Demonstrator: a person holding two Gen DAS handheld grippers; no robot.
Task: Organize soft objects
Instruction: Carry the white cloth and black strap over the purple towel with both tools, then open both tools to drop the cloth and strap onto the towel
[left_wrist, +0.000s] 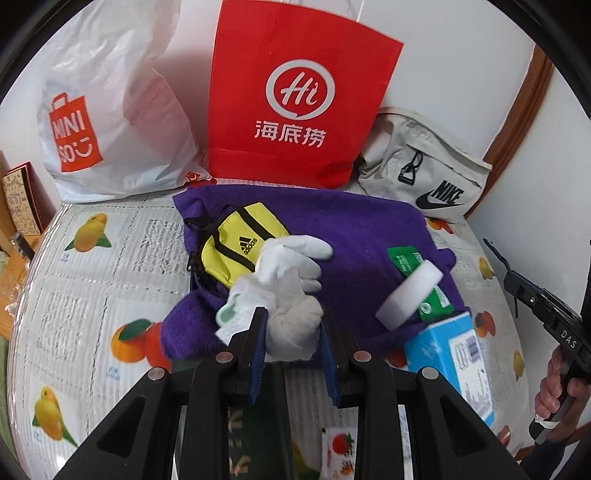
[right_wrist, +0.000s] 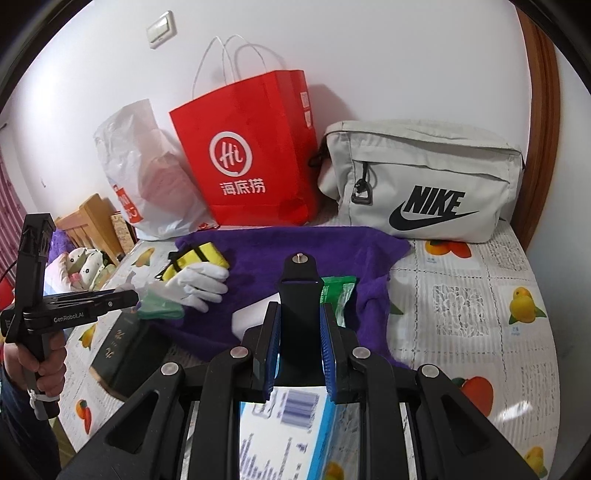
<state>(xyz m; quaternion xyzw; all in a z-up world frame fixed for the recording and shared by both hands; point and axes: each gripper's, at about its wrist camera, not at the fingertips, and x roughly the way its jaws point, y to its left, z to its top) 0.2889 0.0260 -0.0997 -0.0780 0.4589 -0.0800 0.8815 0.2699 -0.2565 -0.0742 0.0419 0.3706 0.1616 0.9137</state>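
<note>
My left gripper (left_wrist: 293, 325) is shut on the cuff of a white glove (left_wrist: 295, 273), held above a purple towel (left_wrist: 354, 225). The glove's fingers reach toward a yellow Adidas pouch (left_wrist: 240, 243). A white-green cloth (left_wrist: 240, 310) hangs beside the glove. My right gripper (right_wrist: 300, 332) is shut on a black strap-like mount (right_wrist: 299, 295) with a screw on top, held over the towel (right_wrist: 288, 251). A white sponge (left_wrist: 410, 295) and a green packet (left_wrist: 406, 258) lie on the towel. The glove (right_wrist: 199, 284) and pouch (right_wrist: 195, 262) also show in the right wrist view.
A red Haidilao paper bag (left_wrist: 295, 92), a white Miniso plastic bag (left_wrist: 110, 110) and a grey Nike bag (right_wrist: 424, 184) stand against the wall. A blue box (left_wrist: 450, 362) and a dark green book (right_wrist: 125, 354) lie near the front on the fruit-print tablecloth (left_wrist: 92, 277).
</note>
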